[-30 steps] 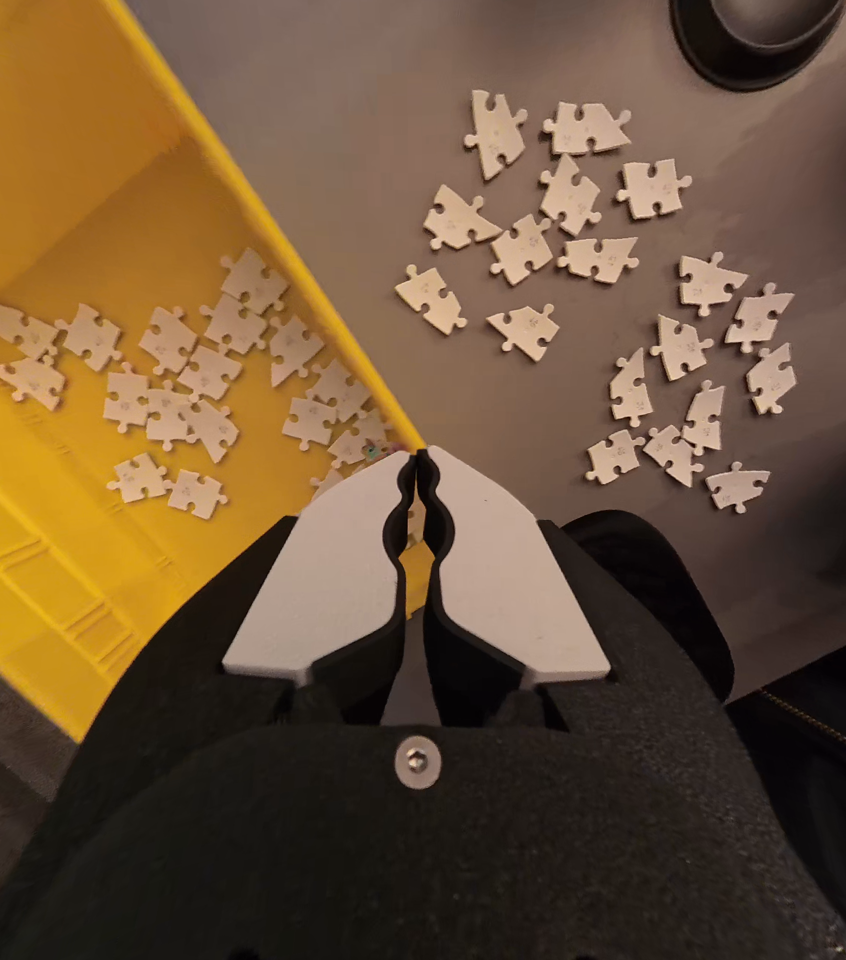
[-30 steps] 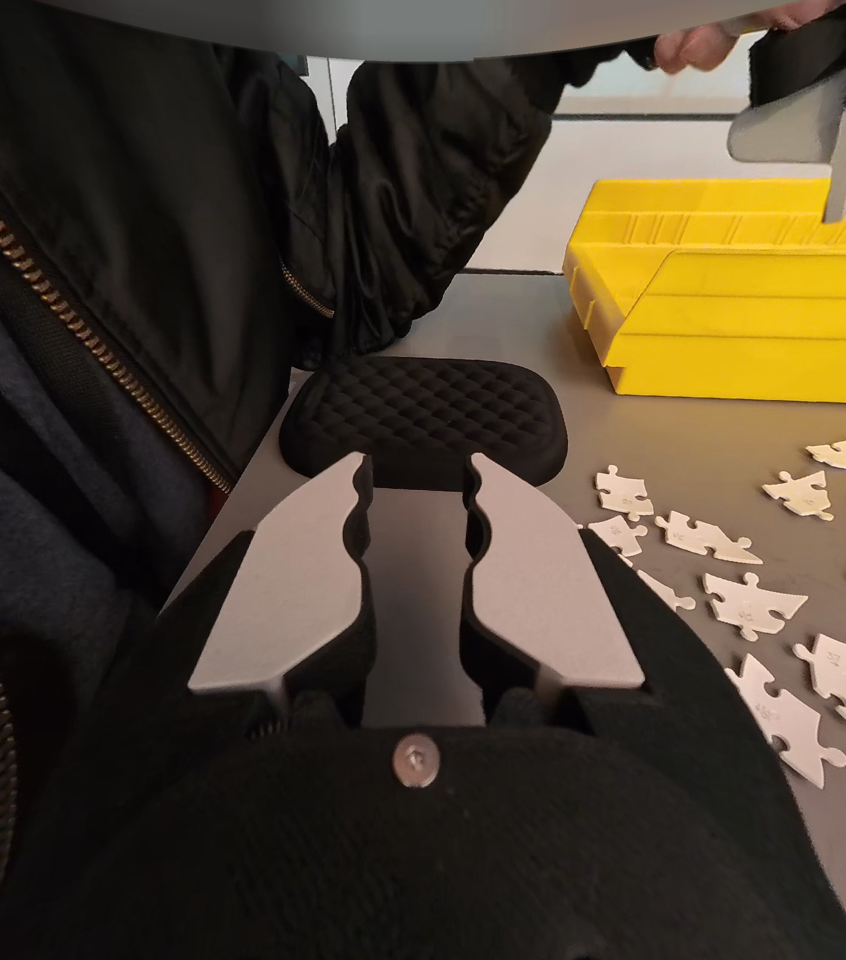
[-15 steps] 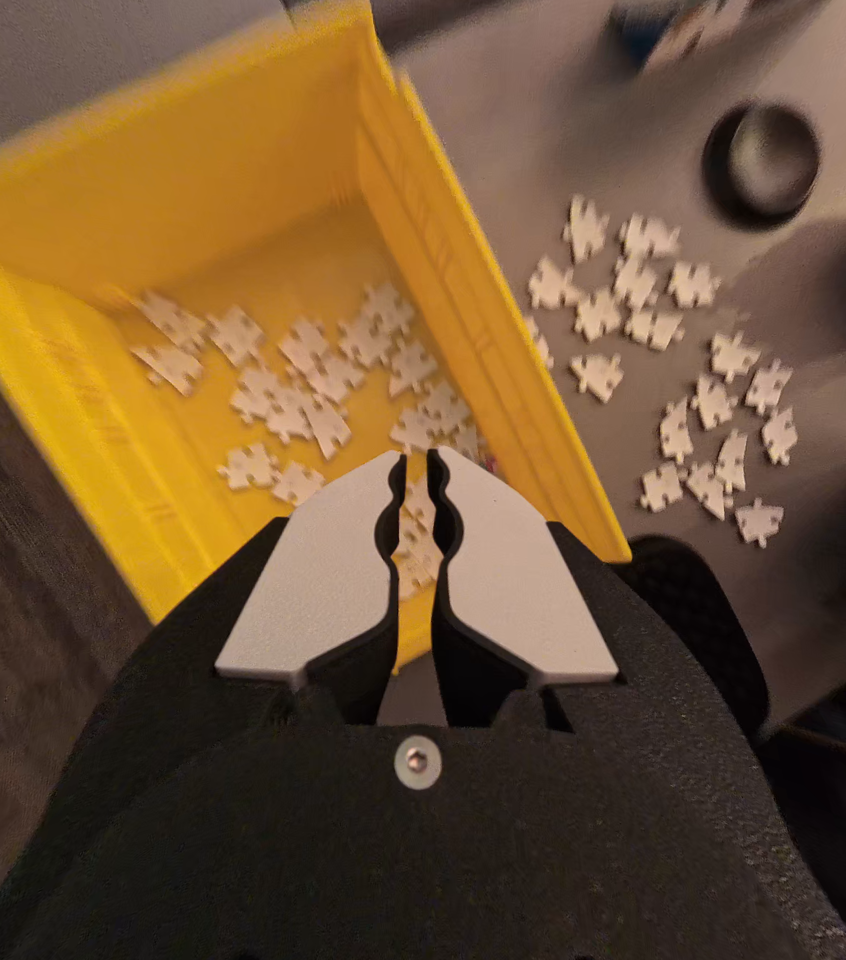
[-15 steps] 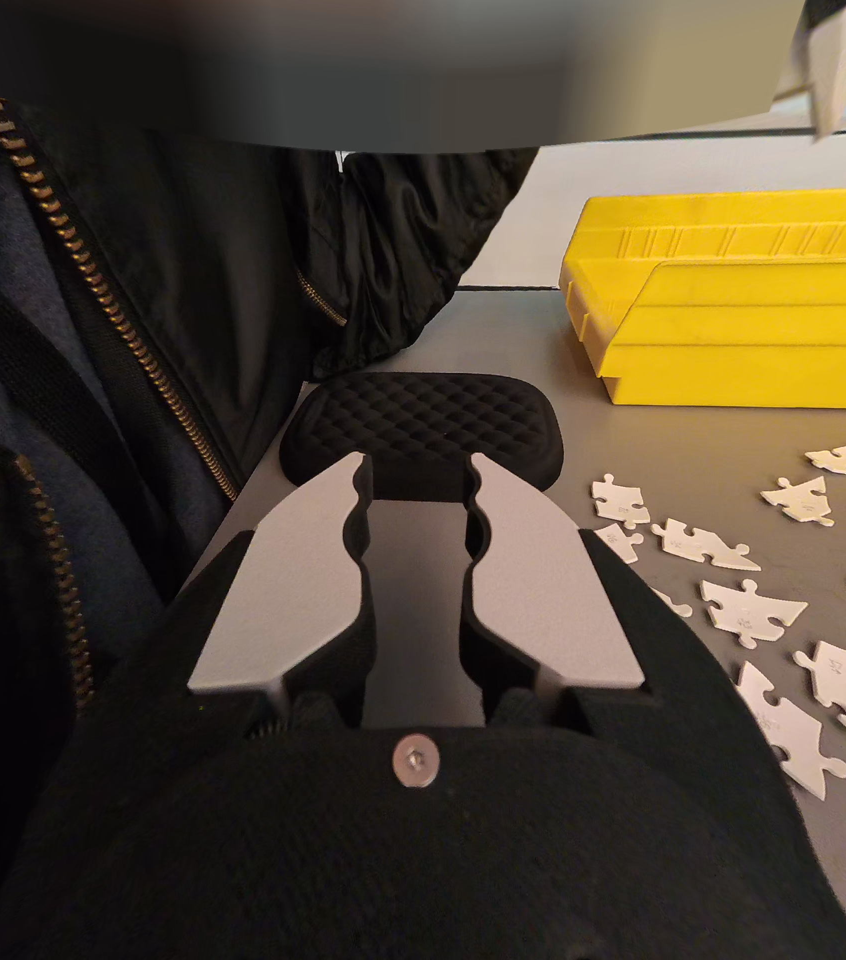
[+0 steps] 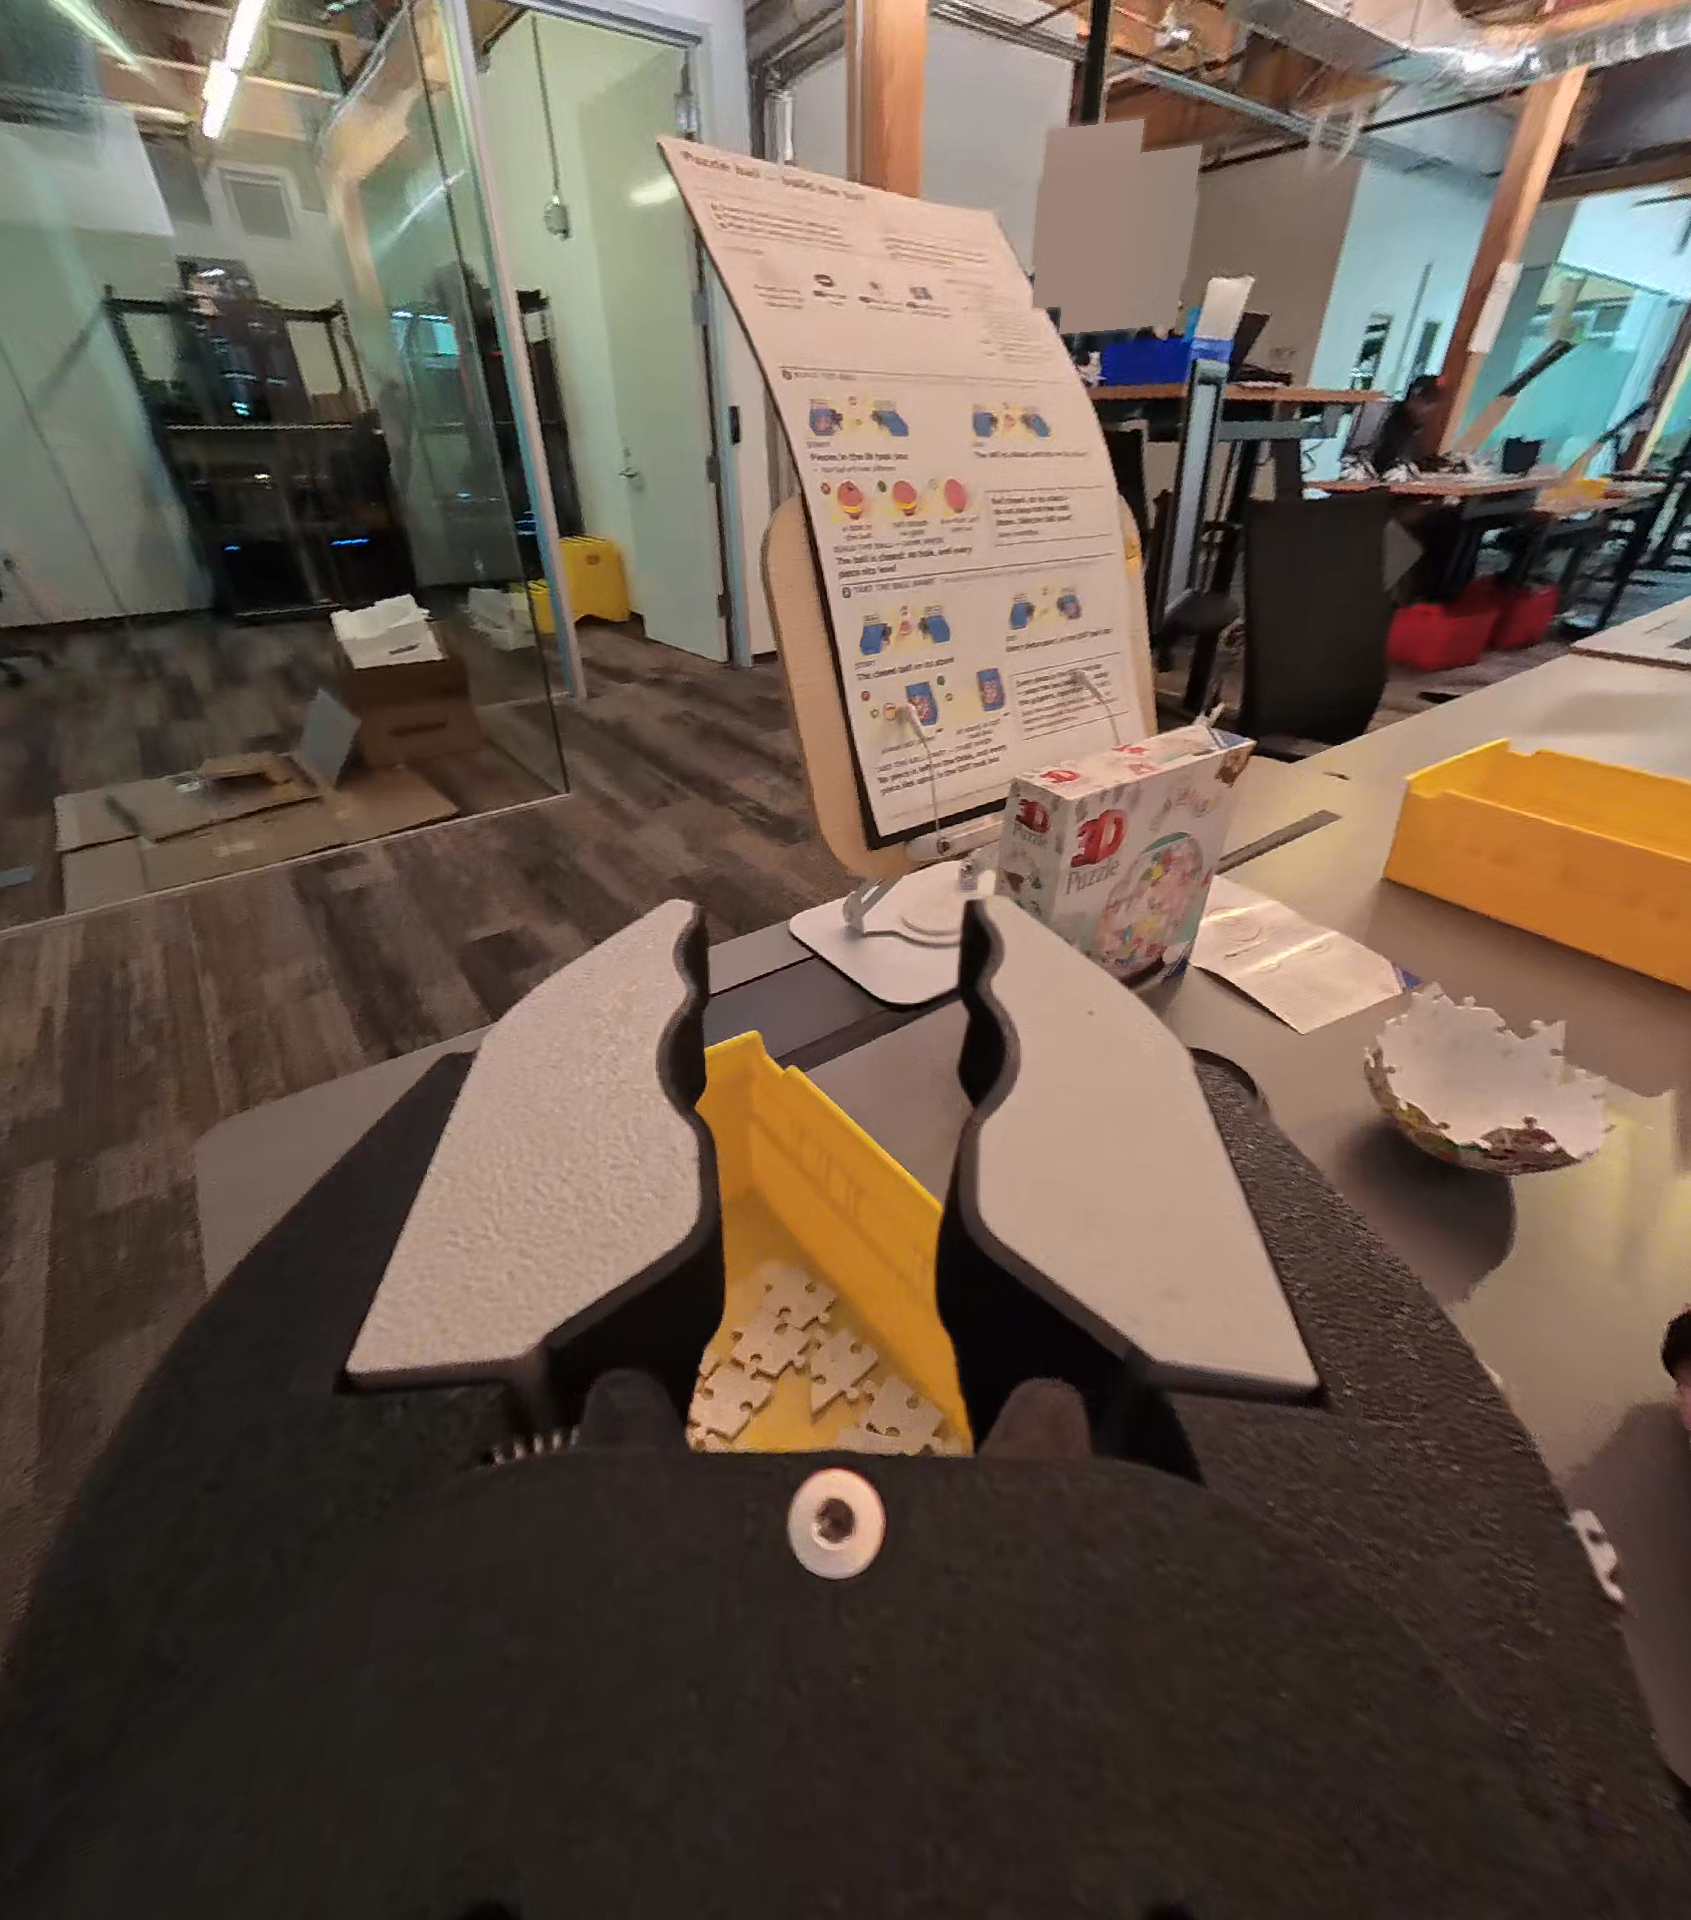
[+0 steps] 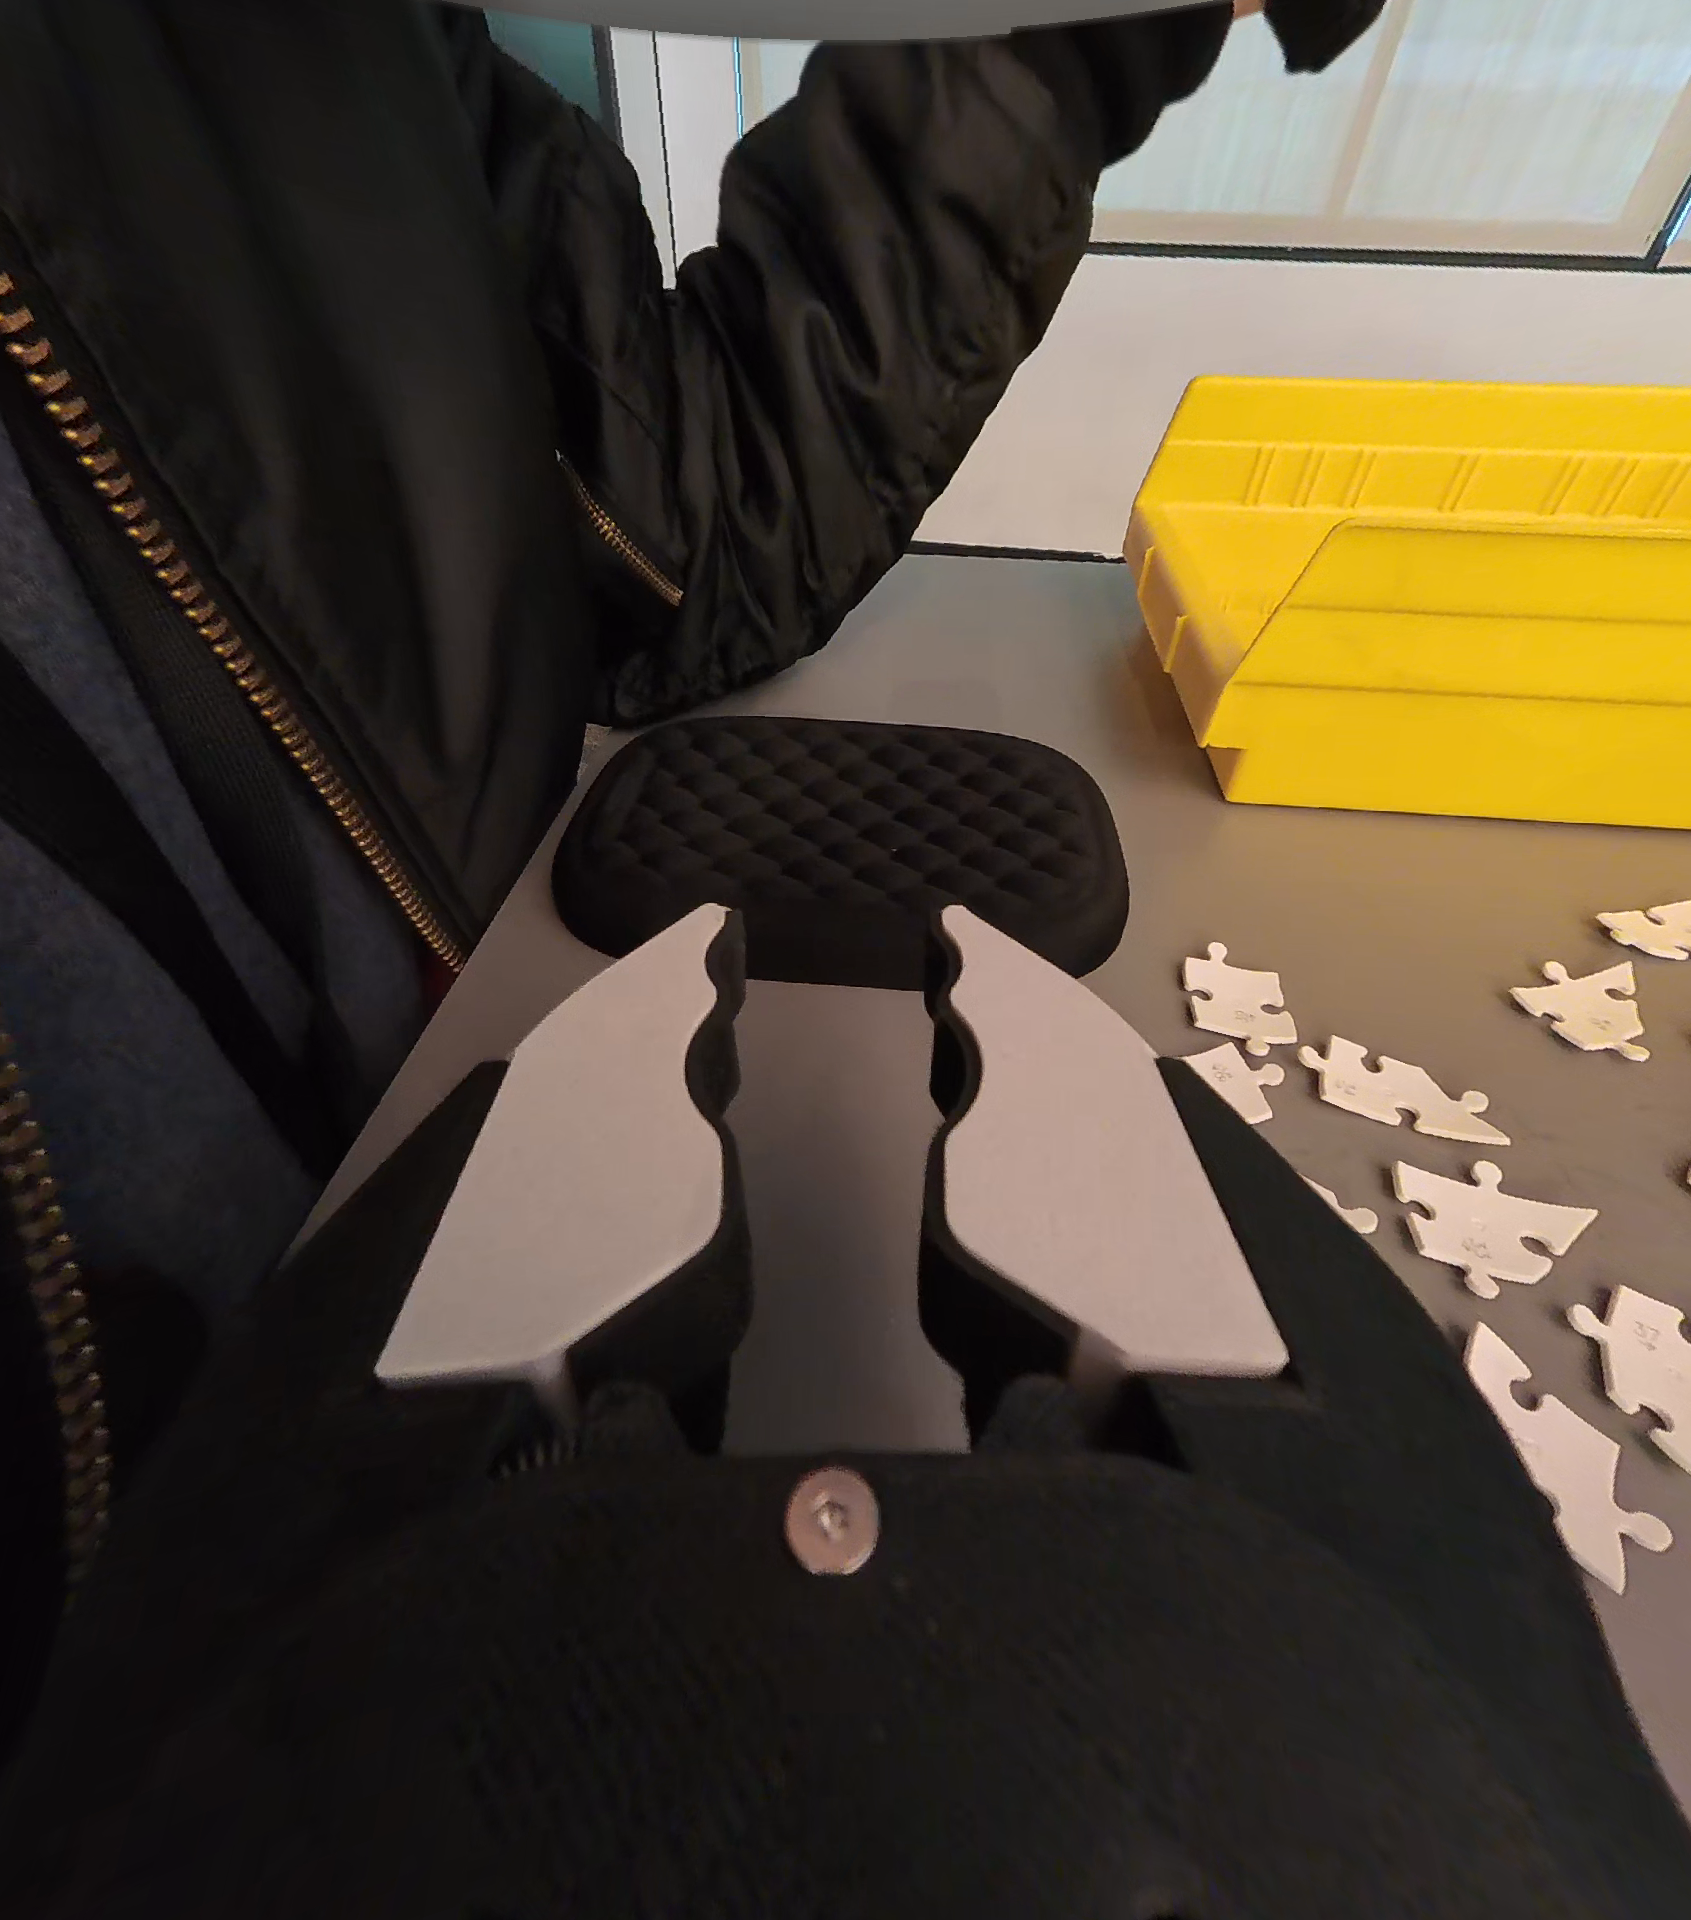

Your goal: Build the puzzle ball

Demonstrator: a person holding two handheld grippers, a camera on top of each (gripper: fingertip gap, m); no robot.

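The left gripper is held with fingers apart above a yellow bin of puzzle pieces at the table's corner. The right gripper is likewise apart, empty, near the table's front edge, loose pieces beside it. The half-built puzzle ball rests mid-table.

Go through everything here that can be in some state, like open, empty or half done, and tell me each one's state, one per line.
left gripper: open, holding nothing
right gripper: open, holding nothing
puzzle ball: part-built, an open half shell
near yellow bin: holds loose pieces
far yellow bin: contents hidden
puzzle box: upright, top flap looks open
loose pieces: flat on the table, unjoined
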